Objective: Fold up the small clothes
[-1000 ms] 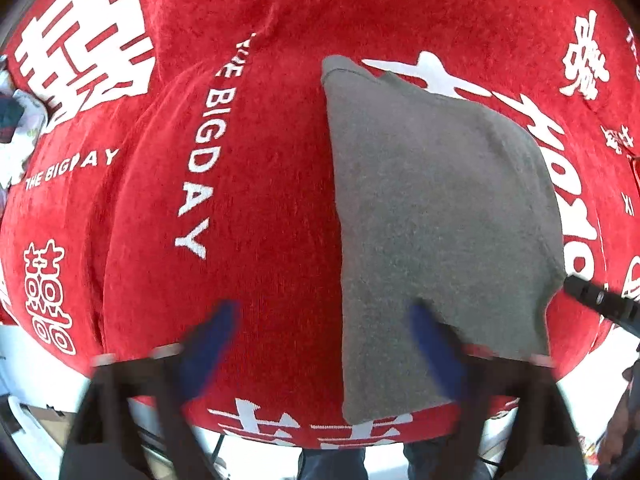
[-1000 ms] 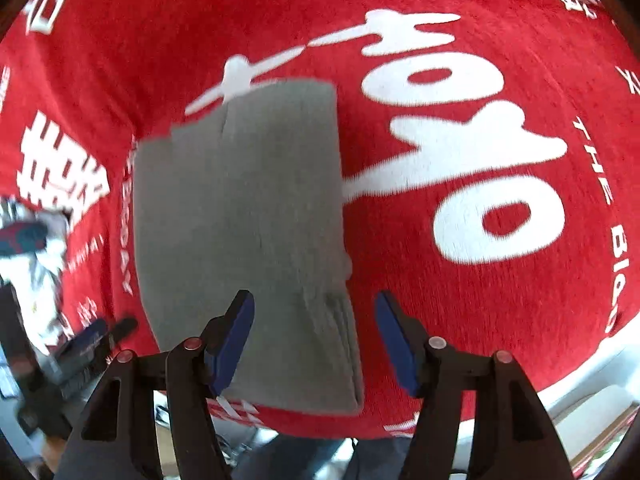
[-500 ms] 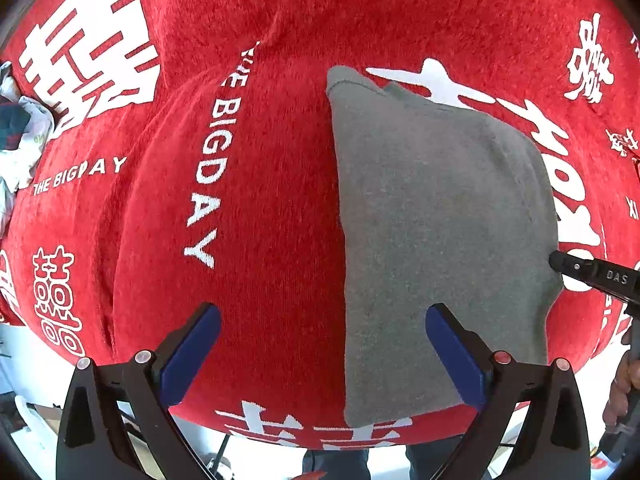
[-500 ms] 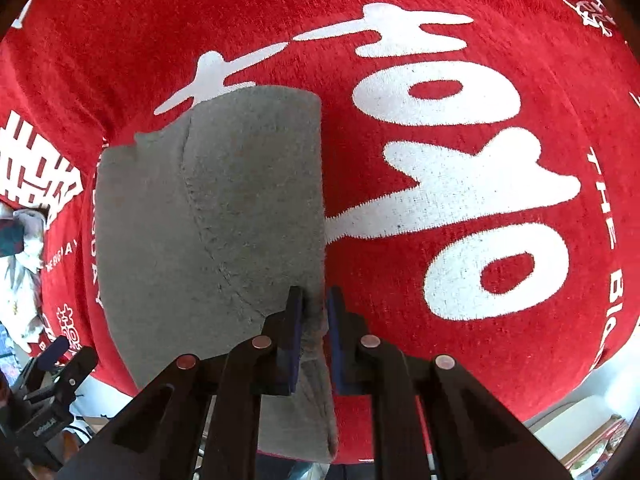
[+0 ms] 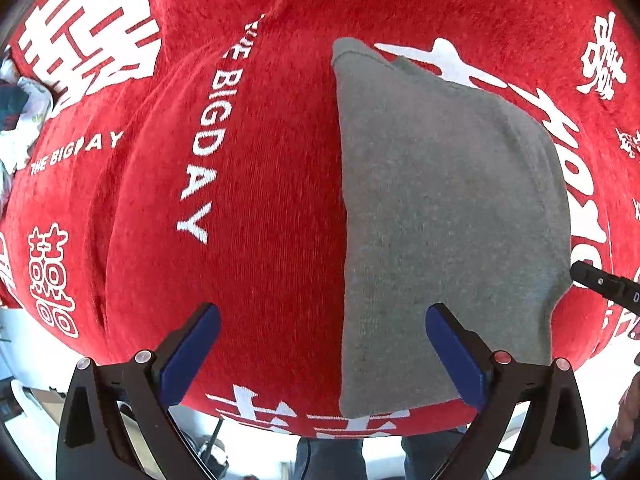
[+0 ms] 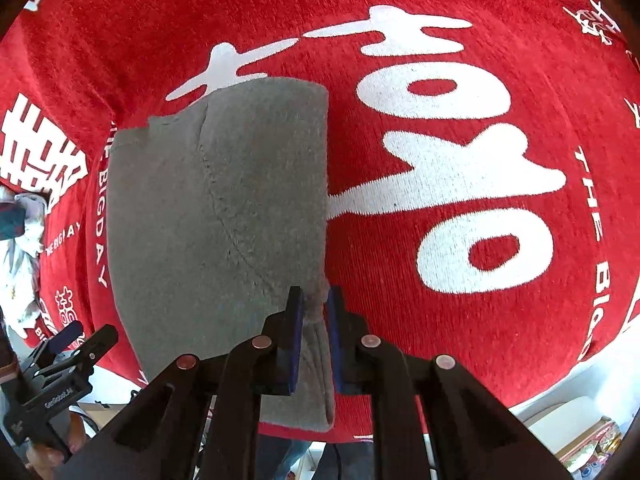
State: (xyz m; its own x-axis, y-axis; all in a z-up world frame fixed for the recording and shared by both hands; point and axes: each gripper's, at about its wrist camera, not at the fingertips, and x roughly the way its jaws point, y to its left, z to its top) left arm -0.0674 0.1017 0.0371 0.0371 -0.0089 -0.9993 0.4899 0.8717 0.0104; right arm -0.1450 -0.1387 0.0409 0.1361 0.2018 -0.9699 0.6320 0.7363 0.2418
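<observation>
A grey folded garment [image 5: 440,208] lies flat on the red cloth with white lettering. My left gripper [image 5: 322,344] hangs open above the garment's left edge near its front; one blue pad is over the red cloth, the other over the grey fabric. In the right wrist view the same grey garment [image 6: 216,216] fills the left middle. My right gripper [image 6: 314,300] is shut on a pinch of the garment's right edge near the front corner. The right gripper's tip [image 5: 600,286] shows at the right edge of the left wrist view.
The red cloth [image 6: 460,20] covers the table and ends close to me at the front edge [image 5: 280,426]. A heap of white and dark clothes [image 5: 20,120] lies at the far left. A person's legs [image 5: 332,456] stand below the table edge.
My right gripper went from open astride the garment's right edge to shut on it. The left gripper has steadied, still open, over the left edge.
</observation>
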